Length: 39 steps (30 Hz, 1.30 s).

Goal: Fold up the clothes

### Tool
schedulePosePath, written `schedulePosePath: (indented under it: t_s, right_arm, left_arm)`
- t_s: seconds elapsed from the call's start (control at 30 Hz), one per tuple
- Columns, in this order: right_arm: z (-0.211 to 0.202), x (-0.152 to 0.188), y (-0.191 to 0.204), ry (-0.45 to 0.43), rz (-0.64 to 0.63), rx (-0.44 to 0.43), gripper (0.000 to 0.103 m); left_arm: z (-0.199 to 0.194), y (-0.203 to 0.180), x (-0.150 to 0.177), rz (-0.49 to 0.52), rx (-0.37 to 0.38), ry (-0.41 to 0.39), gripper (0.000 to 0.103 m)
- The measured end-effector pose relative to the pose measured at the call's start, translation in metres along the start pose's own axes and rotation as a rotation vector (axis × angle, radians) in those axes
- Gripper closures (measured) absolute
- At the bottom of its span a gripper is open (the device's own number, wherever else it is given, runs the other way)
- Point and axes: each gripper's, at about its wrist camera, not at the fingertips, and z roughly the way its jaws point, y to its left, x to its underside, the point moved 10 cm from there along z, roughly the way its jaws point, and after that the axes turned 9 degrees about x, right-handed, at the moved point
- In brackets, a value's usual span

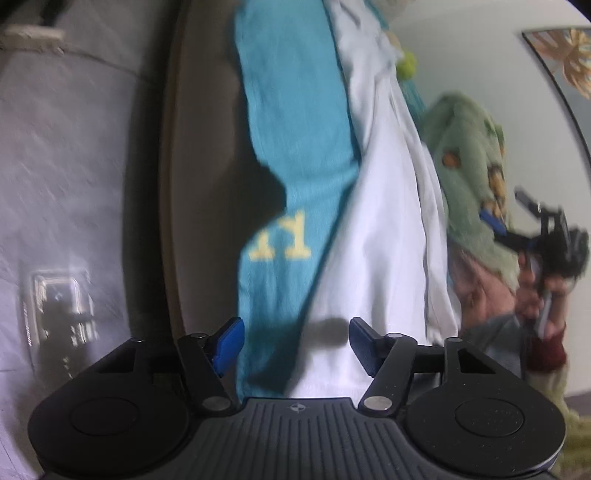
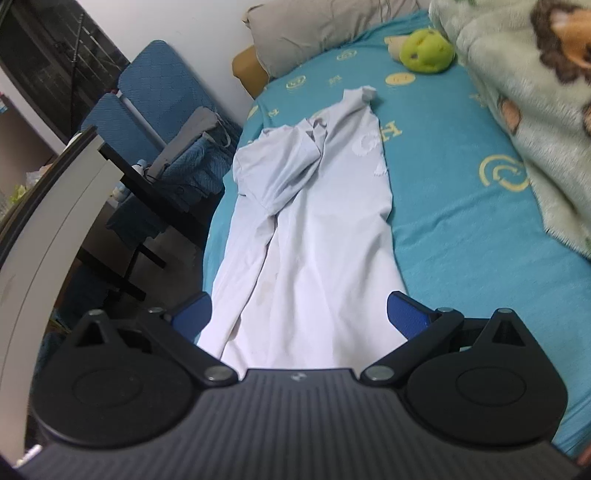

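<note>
Left wrist view, blurred: left gripper [image 1: 295, 345] partly open above the near end of the white garment [image 1: 384, 206], blue pads [image 1: 229, 343] apart with cloth and a strip of teal bedsheet [image 1: 291, 122] showing between them, nothing pinched. Garment stretched lengthwise along the sheet, running away toward the top of the frame. Green patterned blanket [image 1: 469, 162] to the right of it. Beyond the blanket, right gripper [image 1: 517, 214] seen from outside, held in a hand [image 1: 543, 291] with a dark red cuff; too blurred here to judge its jaws. Grey floor on the left, past the bed's edge.

Right wrist view, sharp: right gripper [image 2: 299, 314] wide open, fingers [image 2: 406, 314] on either side of the garment's near end [image 2: 310, 258], not pressing on it. White garment lying long and rumpled on the bed [image 2: 461, 229], left edge bunched in folds, far end crumpled near a green plush toy [image 2: 426, 50]. Grey pillow [image 2: 314, 29] at the head. Pale blanket [image 2: 535, 122] along the right. Blue chair [image 2: 155, 96] with draped clothing beside the bed on the left.
</note>
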Motion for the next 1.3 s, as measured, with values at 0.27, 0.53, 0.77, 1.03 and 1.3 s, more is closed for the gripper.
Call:
schedulePosePath:
  t_s: [0.27,0.53,0.77,1.03,1.3]
  right_arm:
    - [0.014,-0.001,0.004,0.036,0.035,0.001,0.0]
    - [0.008,-0.001,0.001,0.03,0.057,-0.003,0.0]
    - [-0.005,-0.002,-0.013,0.013,0.102,-0.023,0.0]
    - [-0.008,0.001,-0.029,0.025,0.114,-0.039,0.0]
    - [-0.008,0.01,-0.047,0.053,0.088,-0.017,0.0]
  left_arm:
    - [0.006,-0.044,0.012,0.201,-0.05,0.14,0.099]
    - [0.002,-0.148,0.017,0.458,-0.254,0.099,0.1]
    - [0.044,-0.252,0.037,0.649,-0.316,-0.043,0.1]
    - [0.157,-0.24,0.065,0.714,-0.425,0.115,0.1]
    - [0.169,-0.218,0.07,0.69,-0.468,0.172,0.047]
